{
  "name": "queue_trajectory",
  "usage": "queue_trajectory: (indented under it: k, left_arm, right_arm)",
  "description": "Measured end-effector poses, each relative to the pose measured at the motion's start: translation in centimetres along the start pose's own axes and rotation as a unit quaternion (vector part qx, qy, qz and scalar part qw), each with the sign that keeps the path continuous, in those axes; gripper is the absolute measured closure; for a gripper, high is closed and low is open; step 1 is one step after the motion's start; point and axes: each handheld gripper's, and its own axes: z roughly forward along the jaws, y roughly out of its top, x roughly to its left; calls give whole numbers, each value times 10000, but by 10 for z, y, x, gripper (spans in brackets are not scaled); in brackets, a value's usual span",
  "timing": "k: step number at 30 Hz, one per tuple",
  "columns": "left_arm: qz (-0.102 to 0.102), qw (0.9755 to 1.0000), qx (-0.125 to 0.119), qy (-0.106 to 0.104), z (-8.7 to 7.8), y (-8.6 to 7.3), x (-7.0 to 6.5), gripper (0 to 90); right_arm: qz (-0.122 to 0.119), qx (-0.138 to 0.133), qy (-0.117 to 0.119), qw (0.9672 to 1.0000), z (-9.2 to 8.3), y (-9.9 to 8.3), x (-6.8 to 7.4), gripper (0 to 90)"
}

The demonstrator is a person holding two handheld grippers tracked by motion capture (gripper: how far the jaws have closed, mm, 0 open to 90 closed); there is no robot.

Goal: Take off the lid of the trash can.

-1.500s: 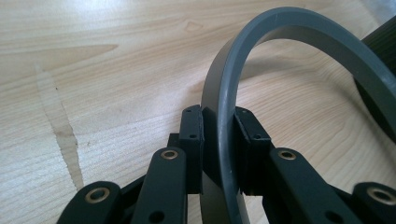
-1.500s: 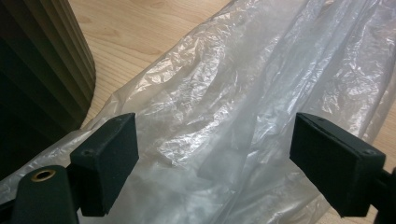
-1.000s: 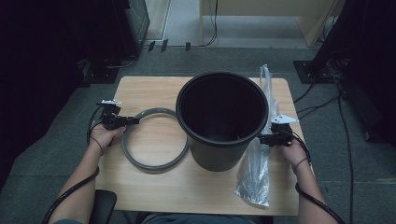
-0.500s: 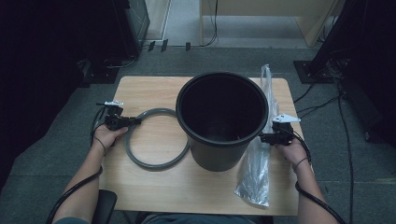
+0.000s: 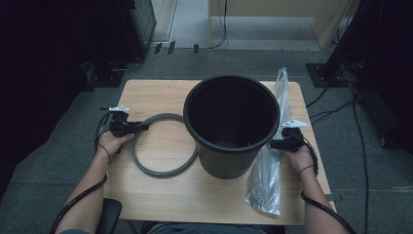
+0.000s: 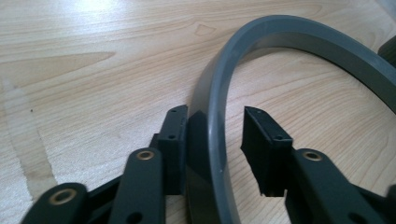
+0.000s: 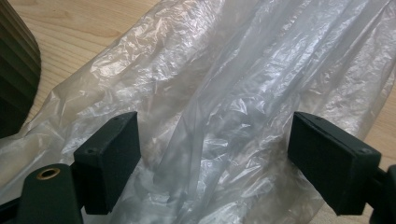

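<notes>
A grey plastic ring [image 5: 160, 146] lies flat on the wooden table [image 5: 195, 200], left of a tall black bucket [image 5: 231, 122]. My left gripper [image 5: 139, 127] straddles the ring's left edge. In the left gripper view the ring [image 6: 299, 35] runs between the jaws of the left gripper [image 6: 215, 116]. The jaws have just been opening: one pad [image 6: 173, 140] rests against the ring's outer wall, and the other stands clear of it. My right gripper [image 5: 272, 144] is beside the bucket, over a clear plastic bag [image 5: 268, 175]. The right gripper [image 7: 219, 126] is wide open above the crumpled bag [image 7: 243, 60].
The bucket stands upright at the table's middle, and its ribbed wall [image 7: 16, 60] is close on the left in the right gripper view. The bag stretches along the table's right edge. Cables and dark equipment stands surround the table on the grey carpet [image 5: 370, 195].
</notes>
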Motion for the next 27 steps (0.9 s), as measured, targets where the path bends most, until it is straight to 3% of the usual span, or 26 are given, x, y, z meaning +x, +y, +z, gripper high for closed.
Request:
queue_trajectory:
  k: [3, 5, 17, 27]
  left_arm:
    - [-57, 10000, -26, -64, 0, 0, 0, 502]
    - [-18, 10000, -7, -50, 0, 0, -1, 501]
    - [-31, 9999, -127, -79, -7, 9, -8, 459]
    - [-13, 9996, -185, -234, -15, 14, -18, 450]
  right_arm:
    - [0, -20, -8, 10000, 0, 0, 1, 216]
    - [-3, -95, 2, 10000, -2, -1, 1, 293]
    - [-14, -183, 29, 9998, -3, -2, 2, 460]
    - [-205, -231, 238, 9992, -5, -3, 6, 672]
